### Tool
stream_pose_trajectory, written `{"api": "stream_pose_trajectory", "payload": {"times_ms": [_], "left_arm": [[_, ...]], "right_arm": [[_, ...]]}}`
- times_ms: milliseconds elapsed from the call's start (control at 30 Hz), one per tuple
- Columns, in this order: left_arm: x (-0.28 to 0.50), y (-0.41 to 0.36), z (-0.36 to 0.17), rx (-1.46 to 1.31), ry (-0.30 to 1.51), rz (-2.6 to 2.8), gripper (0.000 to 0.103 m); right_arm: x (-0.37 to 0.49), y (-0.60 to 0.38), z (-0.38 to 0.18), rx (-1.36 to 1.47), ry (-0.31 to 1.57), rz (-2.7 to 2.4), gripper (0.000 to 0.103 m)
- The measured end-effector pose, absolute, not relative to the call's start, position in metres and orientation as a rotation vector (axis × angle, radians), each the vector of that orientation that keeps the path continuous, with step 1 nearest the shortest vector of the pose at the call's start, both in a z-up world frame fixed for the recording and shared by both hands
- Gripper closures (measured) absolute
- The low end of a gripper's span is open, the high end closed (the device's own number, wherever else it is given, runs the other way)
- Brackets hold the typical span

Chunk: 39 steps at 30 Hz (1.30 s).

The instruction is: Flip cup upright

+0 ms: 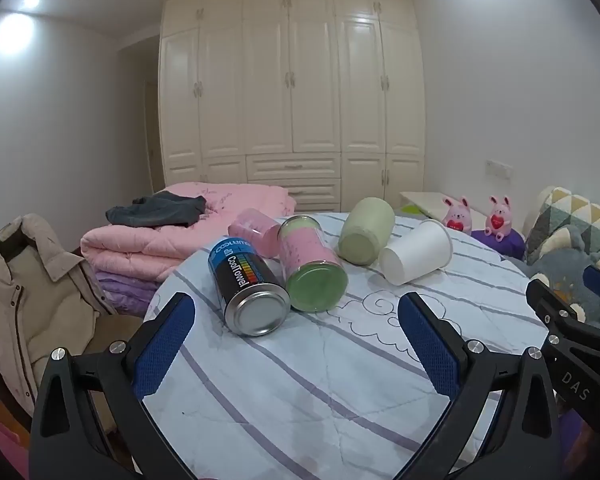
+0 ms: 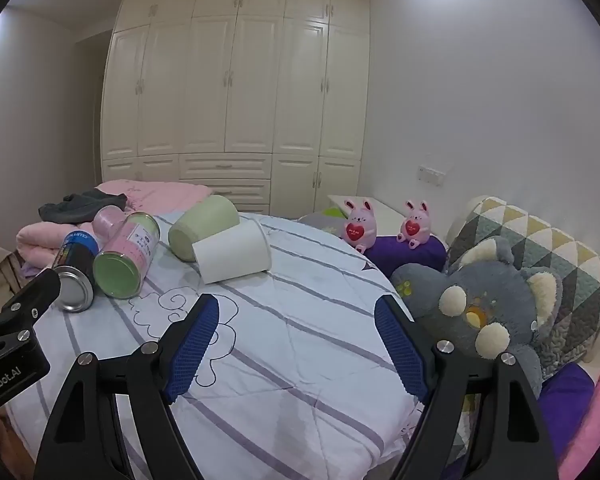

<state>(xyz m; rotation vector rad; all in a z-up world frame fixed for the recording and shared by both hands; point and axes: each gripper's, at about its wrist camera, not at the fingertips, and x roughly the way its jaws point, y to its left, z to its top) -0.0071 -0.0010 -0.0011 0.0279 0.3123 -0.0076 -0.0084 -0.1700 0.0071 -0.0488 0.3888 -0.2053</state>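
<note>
Several cups and cans lie on their sides on a round table with a striped cloth. A white cup lies at the right, a pale green cup beside it. A pink and green can, a black and blue can and a pink cup lie to the left. My left gripper is open and empty, just short of the cans. My right gripper is open and empty, nearer than the white cup.
Folded pink quilts with dark clothes lie behind the table on the left. A beige coat hangs at far left. A grey plush toy, a patterned pillow and two pink bunny toys sit at the right. White wardrobes fill the back wall.
</note>
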Motion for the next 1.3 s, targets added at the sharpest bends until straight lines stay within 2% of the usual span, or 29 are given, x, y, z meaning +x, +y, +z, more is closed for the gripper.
{"api": "stream_pose_trajectory", "payload": {"times_ms": [1300], "left_arm": [[0.0, -0.004, 0.003, 0.028, 0.362, -0.029, 0.0]], "right_arm": [[-0.01, -0.171, 0.006, -0.067, 0.417, -0.229, 0.021]]}}
